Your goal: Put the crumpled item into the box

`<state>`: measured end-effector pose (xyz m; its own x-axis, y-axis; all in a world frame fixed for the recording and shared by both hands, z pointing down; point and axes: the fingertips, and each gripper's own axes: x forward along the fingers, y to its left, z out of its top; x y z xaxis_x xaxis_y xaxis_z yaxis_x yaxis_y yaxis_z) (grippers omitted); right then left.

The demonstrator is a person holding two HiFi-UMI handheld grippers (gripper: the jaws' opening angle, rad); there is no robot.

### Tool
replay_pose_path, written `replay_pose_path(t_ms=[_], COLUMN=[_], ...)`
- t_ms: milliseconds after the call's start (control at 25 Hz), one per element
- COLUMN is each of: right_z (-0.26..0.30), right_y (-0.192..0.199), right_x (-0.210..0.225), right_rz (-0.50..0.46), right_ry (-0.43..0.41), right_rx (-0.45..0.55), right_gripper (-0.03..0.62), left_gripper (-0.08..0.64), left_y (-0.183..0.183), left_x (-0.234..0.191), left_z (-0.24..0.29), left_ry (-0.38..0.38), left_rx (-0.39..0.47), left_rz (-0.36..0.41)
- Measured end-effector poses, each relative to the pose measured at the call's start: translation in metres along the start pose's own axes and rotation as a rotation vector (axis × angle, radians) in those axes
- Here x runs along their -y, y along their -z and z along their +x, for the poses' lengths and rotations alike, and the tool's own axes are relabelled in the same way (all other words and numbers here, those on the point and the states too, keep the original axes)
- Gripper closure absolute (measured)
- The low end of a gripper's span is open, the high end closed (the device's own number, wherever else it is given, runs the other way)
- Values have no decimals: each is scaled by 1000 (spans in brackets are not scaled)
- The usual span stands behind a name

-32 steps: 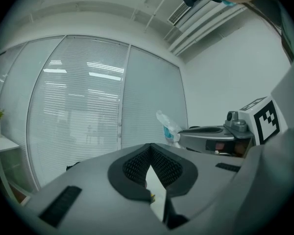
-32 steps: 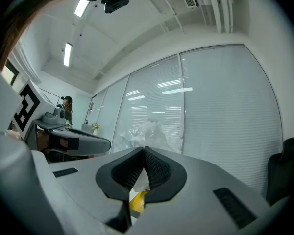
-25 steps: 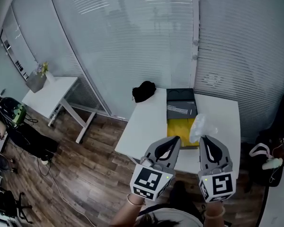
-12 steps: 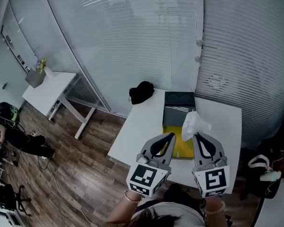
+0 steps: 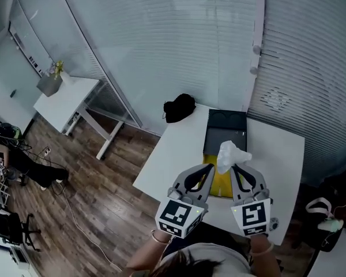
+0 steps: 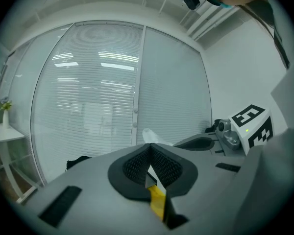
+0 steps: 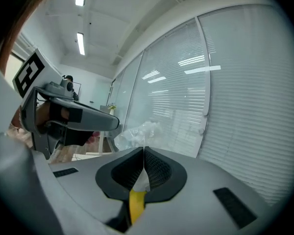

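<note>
– Leftward we've swung since a second ago: our crumpled item (image 5: 229,154) hung over the right edge of the box then, and now it hangs above the middle.

– Let's take it big to small. Desk (image 5: 167,160) first: white, mostly bare, and we're standing at its near edge.

– Then the box (image 5: 226,137), toward the far edge. Its dark lid is thrown back and the yellow floor is showing, with nothing lying on it that we can see.

– Now our two tools. The left gripper (image 5: 206,169) sits over the box's near left part. Its pads are pressed together on nothing, with only a sliver of yellow showing in the gap.

– And the right gripper (image 5: 241,169) has come in just beside it. Its pads are pinched on a fold of that clear, crinkly bundle, and the rest billows out past the tips.

– The item isn't touching the box yet, is it?

– No, it's up in the air, clear of the yellow floor as far as we can judge.

– So the carry looks almost done. We'd say lowering and letting go is what's left.

– It looks light and puffy, so if we release it high it may drift or spring back over the wall.

– Last and smallest is a black bundle (image 5: 179,107) at the far left corner, well apart from all this.
</note>
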<state>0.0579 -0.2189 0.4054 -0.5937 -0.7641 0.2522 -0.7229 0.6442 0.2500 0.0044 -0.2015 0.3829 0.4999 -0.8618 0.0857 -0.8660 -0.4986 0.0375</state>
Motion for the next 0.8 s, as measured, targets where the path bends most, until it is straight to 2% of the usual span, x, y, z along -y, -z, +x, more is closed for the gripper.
replay_pose_path(t_ms=[240,440,800], right_z=[24,40,63], right_y=[25,50,88], right_x=[2,1,-12], right_rz=[-49,-81,-149], right_ry=[-5,-18,-59], right_rx=[-76,-160,-269], right_gripper=[561,562,561], left_gripper=[543,545,543], left_y=[7,13,28], left_x=[-14,-19,-36], left_z=[14,25,31], left_ry=[35,100,130], left_rx=[-9,-22,-38], left_rz=[6,28,8])
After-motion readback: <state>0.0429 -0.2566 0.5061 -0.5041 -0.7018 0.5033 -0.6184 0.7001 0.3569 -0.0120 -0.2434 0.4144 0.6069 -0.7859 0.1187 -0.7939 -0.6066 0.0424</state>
